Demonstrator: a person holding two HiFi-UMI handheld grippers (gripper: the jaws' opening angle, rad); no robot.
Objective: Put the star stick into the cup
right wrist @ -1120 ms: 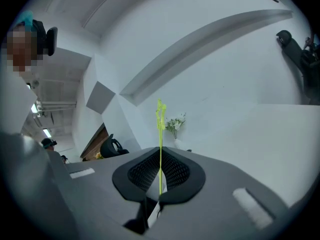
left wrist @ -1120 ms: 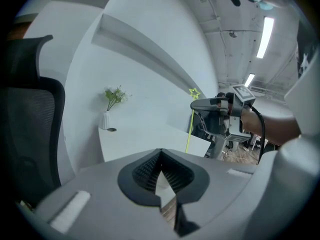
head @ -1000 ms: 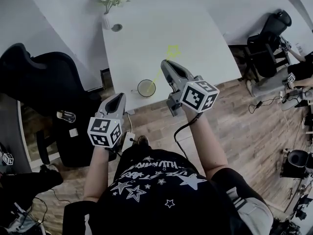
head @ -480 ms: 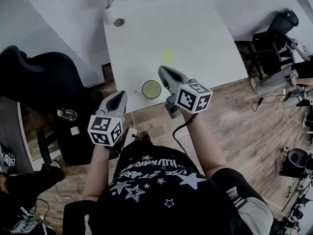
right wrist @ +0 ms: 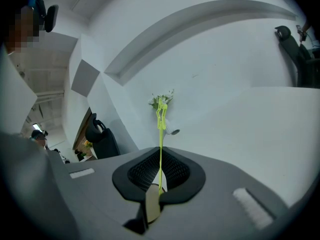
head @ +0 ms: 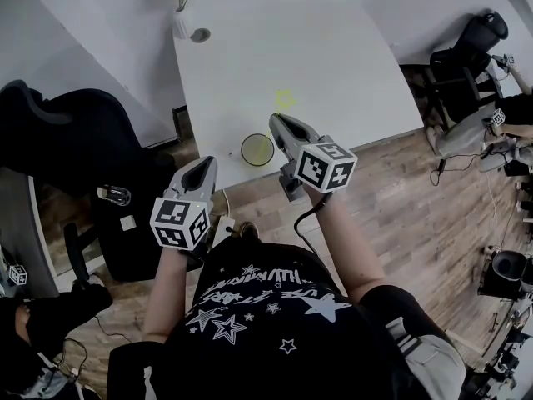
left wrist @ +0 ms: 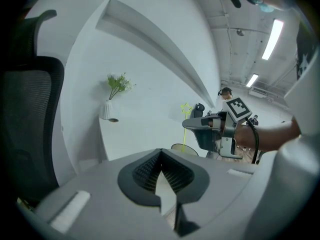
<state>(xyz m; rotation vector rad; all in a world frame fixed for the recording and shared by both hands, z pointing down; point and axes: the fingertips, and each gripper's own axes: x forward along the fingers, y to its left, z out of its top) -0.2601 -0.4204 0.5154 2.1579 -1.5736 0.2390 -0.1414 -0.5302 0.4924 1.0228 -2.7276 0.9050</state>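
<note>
Your right hand-held gripper (right wrist: 159, 183) is pinching the star stick (right wrist: 160, 134), which stands upright between its jaws. The stick's lower end is at the mouth of the cup (head: 257, 149), near the table (head: 333, 57) edge. Your left hand-held gripper (left wrist: 161, 174) is pressed together and empty, just off that edge.

The thin yellow-green star stick (right wrist: 160, 129) stands nearly upright, star on top, pinched low by the right gripper (right wrist: 160, 159). Its lower end is at the mouth of the round, dark-rimmed cup (head: 257, 149), which stands by the white table's (head: 333, 48) near edge.
</note>
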